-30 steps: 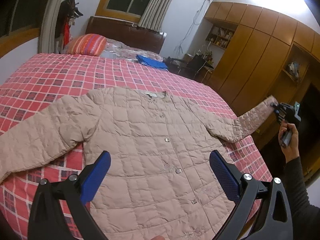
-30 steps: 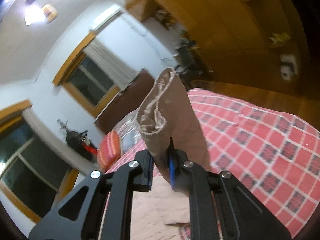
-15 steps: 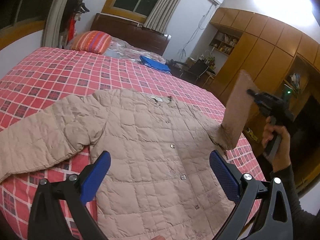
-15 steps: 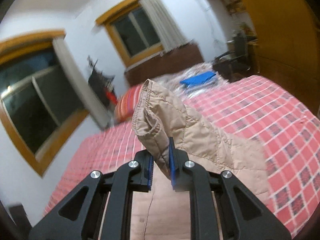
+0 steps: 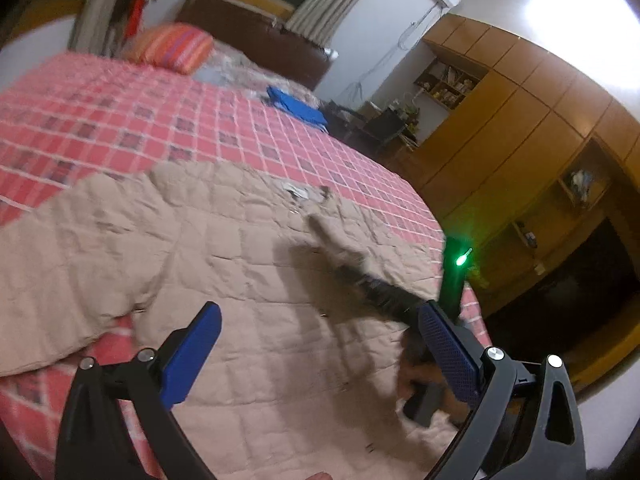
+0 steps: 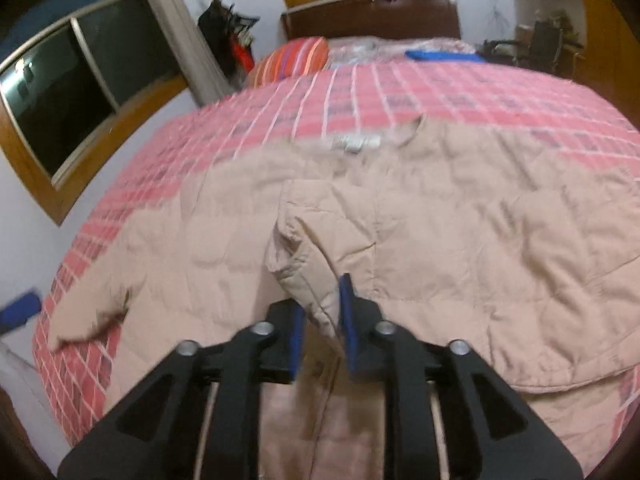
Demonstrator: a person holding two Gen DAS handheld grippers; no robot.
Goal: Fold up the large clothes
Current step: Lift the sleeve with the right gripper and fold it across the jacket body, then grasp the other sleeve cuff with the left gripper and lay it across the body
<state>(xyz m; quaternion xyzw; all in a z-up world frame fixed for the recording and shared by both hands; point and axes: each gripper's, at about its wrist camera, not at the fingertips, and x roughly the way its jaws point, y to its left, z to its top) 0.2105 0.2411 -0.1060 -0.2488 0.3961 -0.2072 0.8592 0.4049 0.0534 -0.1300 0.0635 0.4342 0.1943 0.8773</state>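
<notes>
A beige quilted jacket (image 5: 224, 264) lies face up on a red checked bedspread (image 5: 120, 120), collar label (image 6: 354, 142) at the far side. My right gripper (image 6: 322, 316) is shut on the jacket's right sleeve near the cuff (image 6: 296, 256), holding it low over the chest. In the left wrist view that gripper (image 5: 352, 272) is a blurred dark shape over the jacket, with a green light (image 5: 462, 258) behind it. My left gripper (image 5: 320, 356) hangs open above the jacket's lower front, nothing between its blue pads (image 5: 192, 352). The left sleeve (image 5: 48, 304) stretches out flat.
A striped pillow (image 5: 172, 46), a folded blue item (image 5: 298, 106) and a dark headboard (image 5: 256, 36) are at the bed's far end. Wooden wardrobes (image 5: 520, 140) stand right of the bed, with a chair (image 5: 384, 124) nearby. Windows (image 6: 68, 92) line the left wall.
My right gripper has swung the sleeve from out beyond the bed's right edge, up and over onto the jacket's front. The left gripper stayed open and tilted slightly.
</notes>
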